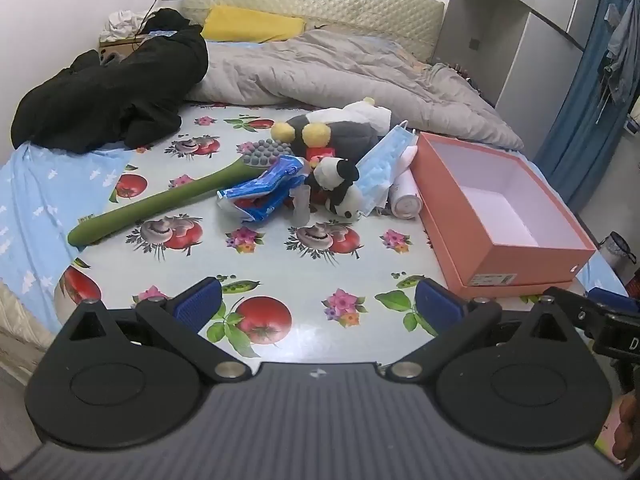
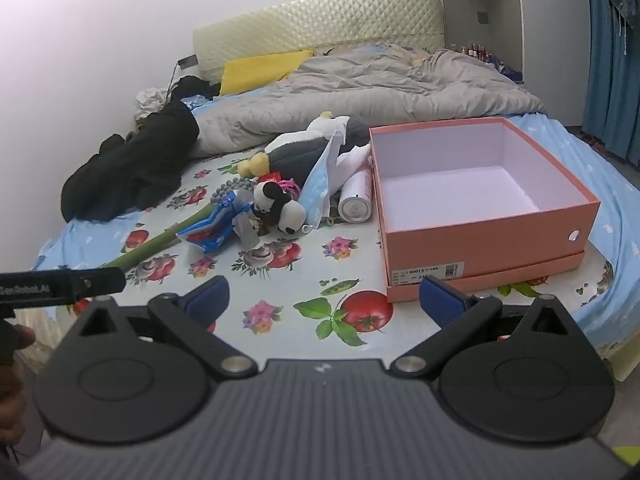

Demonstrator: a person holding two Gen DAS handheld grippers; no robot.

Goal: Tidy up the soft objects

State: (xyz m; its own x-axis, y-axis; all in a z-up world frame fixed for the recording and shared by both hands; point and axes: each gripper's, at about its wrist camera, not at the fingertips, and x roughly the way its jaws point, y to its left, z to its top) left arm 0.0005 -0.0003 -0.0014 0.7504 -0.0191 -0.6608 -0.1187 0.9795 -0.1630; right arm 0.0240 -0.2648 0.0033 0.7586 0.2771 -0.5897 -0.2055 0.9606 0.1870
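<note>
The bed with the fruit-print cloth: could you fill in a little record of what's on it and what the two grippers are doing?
surface: fruit-print cloth on bed
container: open pink cardboard box, empty
pile beside box: small panda plush, grey-and-white plush, blue face mask, blue wrapper, white cylinder, green long-handled massager
left gripper: open, empty
right gripper: open, empty

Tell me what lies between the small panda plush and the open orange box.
Right wrist view: a blue face mask and a white cylindrical bottle separate the panda plush from the orange box.
</note>
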